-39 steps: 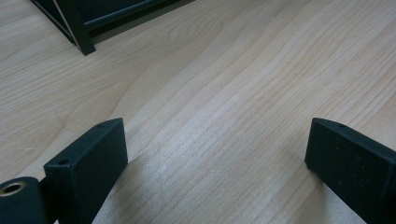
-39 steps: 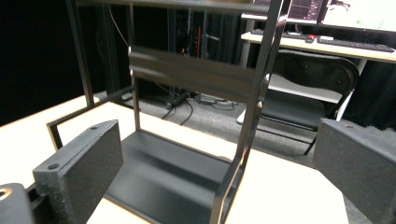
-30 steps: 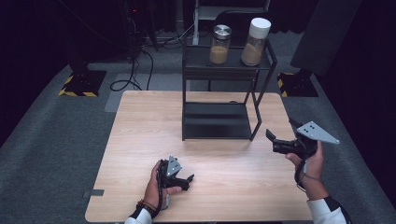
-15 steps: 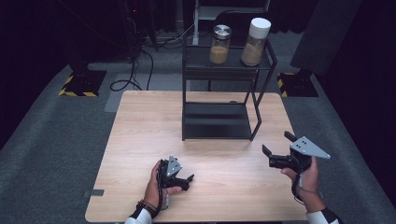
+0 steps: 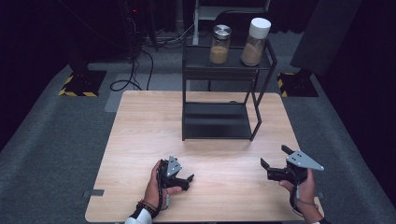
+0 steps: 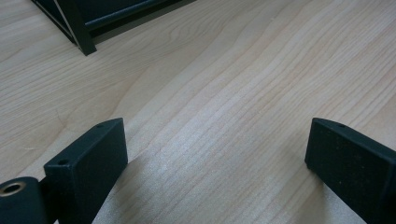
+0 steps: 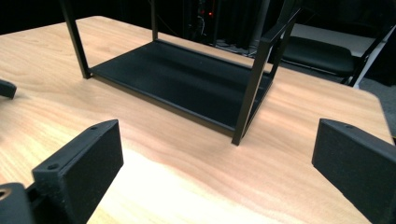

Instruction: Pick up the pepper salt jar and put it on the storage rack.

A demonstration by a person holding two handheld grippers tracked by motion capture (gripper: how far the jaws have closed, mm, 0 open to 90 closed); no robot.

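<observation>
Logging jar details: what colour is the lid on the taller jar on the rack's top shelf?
White; the taller jar shows it best in the high view.

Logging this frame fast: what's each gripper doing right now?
Left gripper: open, holding nothing, low over the table.
Right gripper: open, holding nothing, pointed toward the black rack.
</observation>
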